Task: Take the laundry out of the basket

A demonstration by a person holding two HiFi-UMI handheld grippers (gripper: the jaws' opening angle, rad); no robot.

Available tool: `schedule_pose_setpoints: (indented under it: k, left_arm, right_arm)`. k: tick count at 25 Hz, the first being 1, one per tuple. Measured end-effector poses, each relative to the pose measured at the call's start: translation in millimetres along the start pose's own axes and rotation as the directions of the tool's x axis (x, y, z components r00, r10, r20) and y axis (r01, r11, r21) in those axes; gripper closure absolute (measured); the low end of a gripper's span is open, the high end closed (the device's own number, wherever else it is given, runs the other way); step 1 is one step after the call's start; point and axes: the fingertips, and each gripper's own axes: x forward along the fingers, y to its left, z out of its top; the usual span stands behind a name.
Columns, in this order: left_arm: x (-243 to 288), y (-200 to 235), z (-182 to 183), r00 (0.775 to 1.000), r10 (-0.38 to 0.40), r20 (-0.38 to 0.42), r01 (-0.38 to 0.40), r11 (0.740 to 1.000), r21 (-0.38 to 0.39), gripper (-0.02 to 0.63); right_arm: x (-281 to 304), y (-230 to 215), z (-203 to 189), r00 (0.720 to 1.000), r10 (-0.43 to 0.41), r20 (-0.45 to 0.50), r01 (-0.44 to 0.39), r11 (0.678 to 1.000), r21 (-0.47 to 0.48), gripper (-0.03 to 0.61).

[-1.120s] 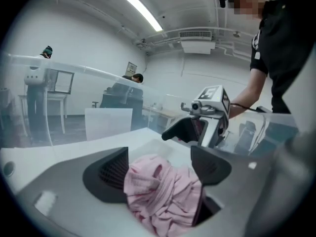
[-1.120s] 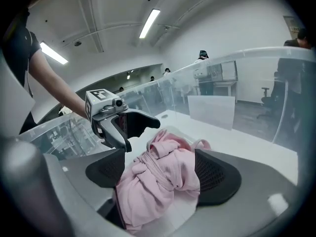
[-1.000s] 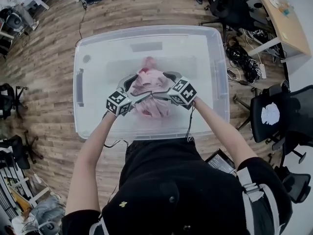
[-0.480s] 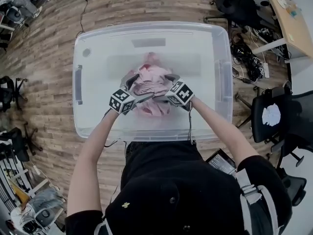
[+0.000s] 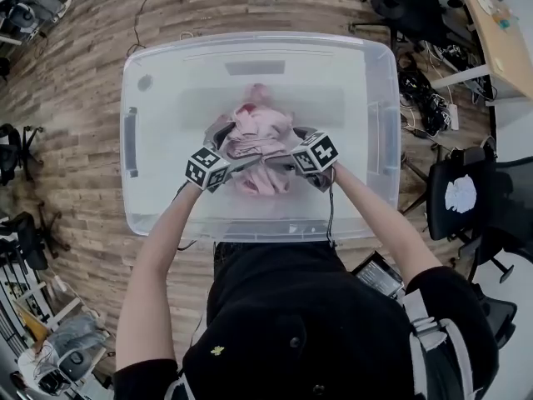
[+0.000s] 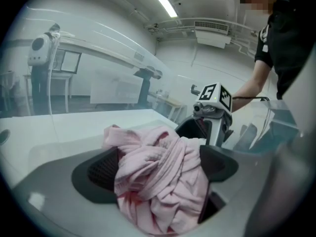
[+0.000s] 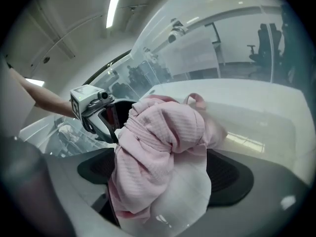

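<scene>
A crumpled pink garment [image 5: 258, 133] lies on the floor of a clear plastic bin [image 5: 258, 40]. My left gripper [image 5: 233, 147] reaches in from the left and my right gripper [image 5: 287, 146] from the right, facing each other across the cloth. In the left gripper view the garment [image 6: 158, 181] fills the gap of the left gripper [image 6: 160, 167]. In the right gripper view the garment [image 7: 158, 132] bulges between the dark pads of the right gripper [image 7: 165, 174]. Both pairs of jaws have just been opening and stand wide around the cloth without pinching it.
The bin's side walls [image 5: 379, 132] rise around both hands. It stands on a wooden floor [image 5: 75, 98]. Office chairs [image 5: 466, 194], a tangle of cables [image 5: 420, 98] and a desk [image 5: 491, 32] are to the right, beyond the bin.
Both grippers have sunk lower into the bin onto the pink garment, and their jaws have spread wider around it. The garment stays on the bin floor.
</scene>
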Motion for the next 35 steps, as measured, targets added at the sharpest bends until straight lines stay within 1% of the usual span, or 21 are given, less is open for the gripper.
schedule_pose_setpoints:
  k: [2, 6, 10, 13, 17, 24, 28, 32, 35]
  left_arm:
    - [3, 0, -4, 1.0, -0.009, -0.007, 0.009, 1.0, -0.008, 0.107]
    - [6, 1, -9, 1.0, -0.023, -0.017, 0.022, 0.999, -0.023, 0.103]
    - [9, 1, -14, 0.999, -0.039, -0.02, 0.038, 0.998, -0.042, 0.101]
    - [12, 2, -16, 0.999, -0.05, -0.02, 0.049, 0.997, -0.052, 0.1]
    - [14, 3, -18, 0.998, -0.062, -0.018, 0.06, 0.997, -0.055, 0.101]
    - [17, 4, -18, 0.997, -0.076, -0.002, 0.076, 0.994, -0.076, 0.101]
    - [18, 4, -15, 0.997, -0.077, 0.017, 0.079, 0.992, -0.095, 0.1]
    - [18, 3, -9, 0.996, -0.079, 0.051, 0.084, 0.991, -0.108, 0.097]
    - [15, 3, -1, 0.995, -0.078, 0.067, 0.083, 0.993, -0.079, 0.1]
  right_arm:
    - [7, 3, -6, 1.0, 0.025, -0.016, -0.025, 1.0, 0.017, -0.003]
    - [23, 13, -9, 0.996, 0.065, -0.056, -0.067, 0.997, -0.04, -0.005]
    - [41, 22, -15, 0.989, 0.1, -0.106, -0.107, 0.992, -0.062, -0.005]
    - [51, 25, -17, 0.986, 0.118, -0.117, -0.129, 0.988, -0.083, -0.008]
    - [58, 26, -16, 0.981, 0.155, -0.12, -0.166, 0.982, -0.087, -0.017]
    - [63, 32, -9, 0.978, 0.196, -0.071, -0.204, 0.971, -0.123, -0.017]
    - [65, 34, -2, 0.979, 0.203, -0.013, -0.203, 0.973, -0.112, -0.012]
    - [65, 38, 8, 0.98, 0.193, 0.037, -0.188, 0.976, -0.113, 0.026]
    - [61, 40, 17, 0.982, 0.174, 0.071, -0.163, 0.976, -0.142, 0.049]
